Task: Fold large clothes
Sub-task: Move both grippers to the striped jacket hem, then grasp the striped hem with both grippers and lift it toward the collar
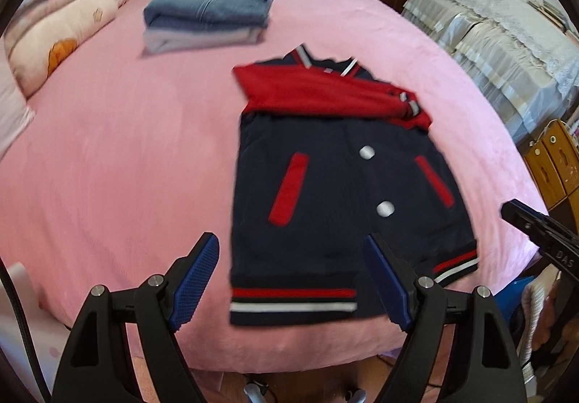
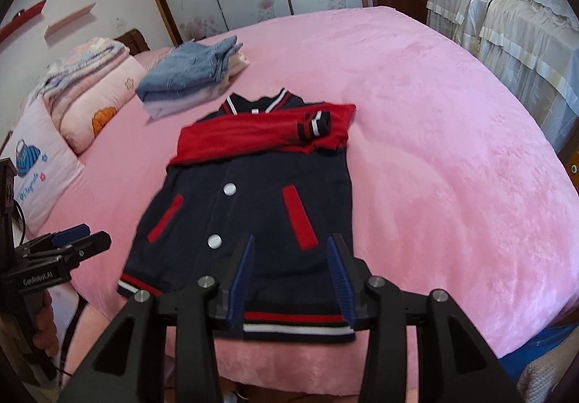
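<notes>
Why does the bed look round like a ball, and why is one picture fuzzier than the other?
Both views use fisheye lenses, so the pink bed bulges and the corners go dark. Left wrist view: jacket and folded jeans smeared by blur. Right wrist view: sharper, with soft daylight and no harsh glare.

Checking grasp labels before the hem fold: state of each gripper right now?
Left gripper: open wide, holding nothing, above the jacket hem.
Right gripper: partly open, holding nothing, above the jacket hem.
</notes>
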`<state>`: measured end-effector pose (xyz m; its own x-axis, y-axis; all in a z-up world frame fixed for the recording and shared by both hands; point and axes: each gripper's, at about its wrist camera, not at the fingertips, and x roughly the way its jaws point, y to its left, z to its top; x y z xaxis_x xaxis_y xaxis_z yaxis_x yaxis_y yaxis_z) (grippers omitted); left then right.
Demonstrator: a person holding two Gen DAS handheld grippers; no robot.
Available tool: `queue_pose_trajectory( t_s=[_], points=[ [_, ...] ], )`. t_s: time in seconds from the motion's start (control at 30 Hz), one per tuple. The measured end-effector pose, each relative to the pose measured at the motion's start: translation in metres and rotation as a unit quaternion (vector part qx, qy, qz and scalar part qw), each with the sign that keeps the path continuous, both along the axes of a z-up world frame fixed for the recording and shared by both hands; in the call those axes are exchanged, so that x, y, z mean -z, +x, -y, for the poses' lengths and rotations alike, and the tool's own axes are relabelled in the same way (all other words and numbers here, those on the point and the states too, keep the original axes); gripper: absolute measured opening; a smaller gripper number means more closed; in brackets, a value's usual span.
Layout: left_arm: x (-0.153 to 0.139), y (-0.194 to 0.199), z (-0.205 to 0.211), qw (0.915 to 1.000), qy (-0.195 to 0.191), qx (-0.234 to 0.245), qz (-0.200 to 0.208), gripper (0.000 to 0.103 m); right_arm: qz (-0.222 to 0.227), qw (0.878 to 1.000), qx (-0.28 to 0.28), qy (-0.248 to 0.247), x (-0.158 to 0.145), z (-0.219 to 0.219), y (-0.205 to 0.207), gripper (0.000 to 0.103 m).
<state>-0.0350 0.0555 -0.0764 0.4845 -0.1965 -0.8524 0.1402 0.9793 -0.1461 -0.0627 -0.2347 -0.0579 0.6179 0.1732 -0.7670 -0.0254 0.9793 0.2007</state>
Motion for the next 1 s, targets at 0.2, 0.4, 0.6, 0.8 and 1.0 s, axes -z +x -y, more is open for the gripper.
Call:
queue_pose_trajectory(
  t_s=[0.2, 0.4, 0.6, 0.8, 1.0],
  points=[
    [0.035, -0.003, -0.029, 0.9992, -0.022, -0.024, -0.024, 0.081, -0.02, 1.0, -0.013, -0.01, 0.03, 0.01, -0.011, 0.042],
    [0.06, -0.004, -0.038, 0.9965, -0.067, -0.02, -0.047, 0.08, -0.046, 0.999, -0.012, 0.011, 0.056, 0.025, -0.013, 0.042],
    [0.078, -0.005, -0.039, 0.9946, -0.086, -0.01, -0.057, 0.078, -0.065, 0.997, -0.014, 0.037, 0.074, 0.036, -0.014, 0.042],
    [0.087, -0.003, -0.04, 0.9939, -0.094, -0.009, -0.056, 0.078, -0.081, 0.995, -0.019, 0.058, 0.092, 0.041, -0.013, 0.042],
    [0.094, 0.0, -0.039, 0.9936, -0.098, 0.0, -0.057, 0.076, -0.084, 0.991, -0.044, 0.09, 0.096, 0.038, -0.012, 0.029]
  ],
)
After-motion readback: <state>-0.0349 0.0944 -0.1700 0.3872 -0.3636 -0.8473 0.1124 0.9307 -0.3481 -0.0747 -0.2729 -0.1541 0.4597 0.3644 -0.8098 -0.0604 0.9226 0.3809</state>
